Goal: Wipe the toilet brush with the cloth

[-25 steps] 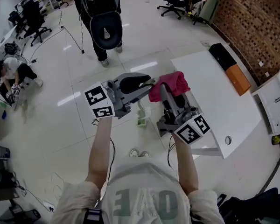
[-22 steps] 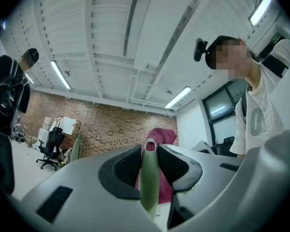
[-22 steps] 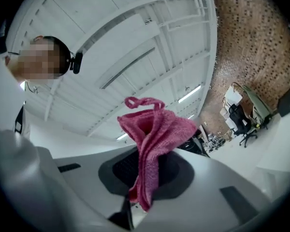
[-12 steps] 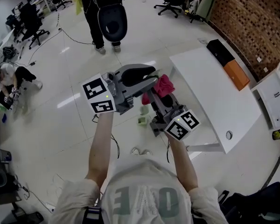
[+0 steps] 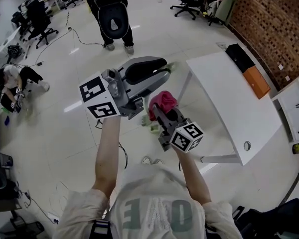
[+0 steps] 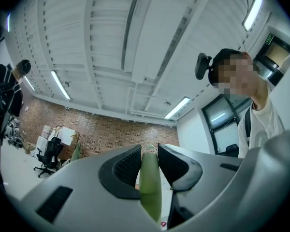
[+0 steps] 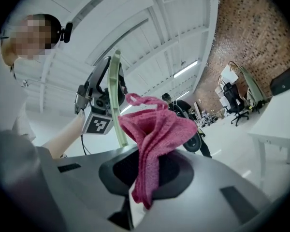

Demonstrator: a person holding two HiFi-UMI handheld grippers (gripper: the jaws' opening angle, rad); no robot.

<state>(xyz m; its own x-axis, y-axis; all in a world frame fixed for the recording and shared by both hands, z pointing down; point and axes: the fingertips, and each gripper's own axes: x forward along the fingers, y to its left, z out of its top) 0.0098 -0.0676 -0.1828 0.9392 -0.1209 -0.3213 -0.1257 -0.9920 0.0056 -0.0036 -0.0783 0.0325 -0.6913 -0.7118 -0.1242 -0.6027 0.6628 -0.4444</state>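
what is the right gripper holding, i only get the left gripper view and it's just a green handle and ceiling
Observer: A pink cloth, clamped in the right gripper.
Operator: how close is it to the brush
Observer: In the right gripper view it sits right beside the green handle. I cannot tell whether they touch.
Operator: where's the bristle end
Observer: In the head view the brush head hangs under the body of the left gripper, just left of the right gripper.
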